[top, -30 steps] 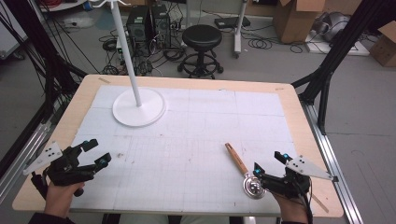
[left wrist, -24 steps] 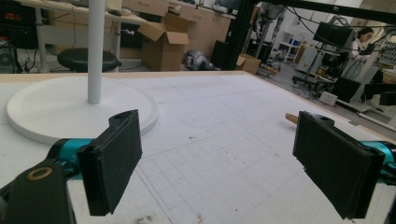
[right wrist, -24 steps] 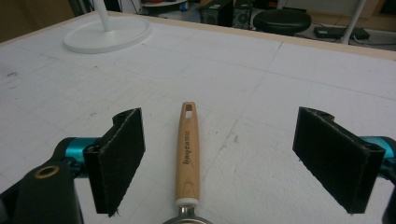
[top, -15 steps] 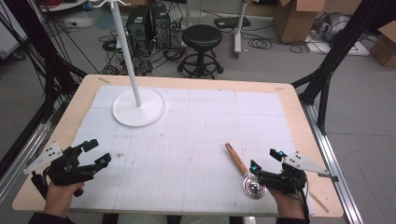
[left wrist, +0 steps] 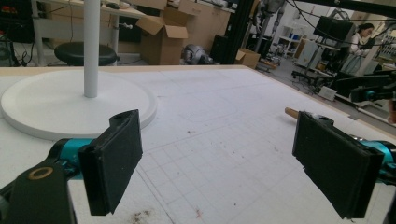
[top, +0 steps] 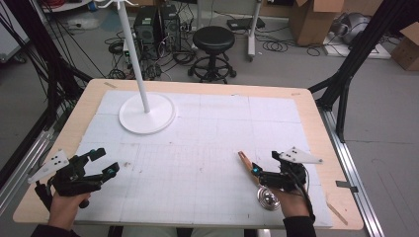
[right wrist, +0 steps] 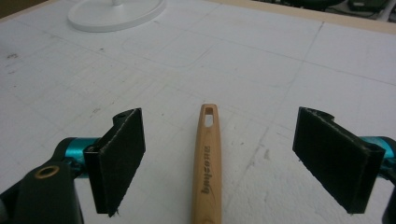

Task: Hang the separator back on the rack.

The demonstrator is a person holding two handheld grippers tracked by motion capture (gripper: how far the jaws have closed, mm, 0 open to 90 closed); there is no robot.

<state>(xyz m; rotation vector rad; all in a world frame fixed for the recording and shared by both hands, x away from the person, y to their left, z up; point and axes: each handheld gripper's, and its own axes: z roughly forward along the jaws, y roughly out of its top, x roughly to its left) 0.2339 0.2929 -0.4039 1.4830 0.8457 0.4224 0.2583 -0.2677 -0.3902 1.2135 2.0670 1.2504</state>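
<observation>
Across the high view, your table (top: 316, 106) is a pale wooden top covered by a white gridded mat (top: 207, 148). Around it lie a grey floor, a black stool (top: 213, 39), cardboard boxes (top: 311, 19) and loose cables. A white stand (top: 146, 112) with a round base and thin pole sits on the mat's far left part. Your left gripper (top: 103, 161) is at the near left edge, jaws parted and empty, with your hand (top: 66, 207) under it. Your right gripper (top: 253, 170) is at the near right, released, jaws either side of a wooden-handled ladle (top: 253, 173); its handle lies flat on the mat pointing away from you, and its shiny metal bowl (top: 267, 197) rests just beside your right hand (top: 294, 205).

Left gripper view: you look low across the mat between two wide-apart black jaws holding nothing. The stand's base is close on the left, and brown specks dot the grid lines. At right, a wooden tip of the handle shows just above the right-hand jaw. Behind are boxes, the stool and a person at a far bench.

Right gripper view: the handle runs up the middle between your spread jaws, touching neither. Its end has a slot hole and dark lettering I cannot read. The bowl is out of frame here.
</observation>
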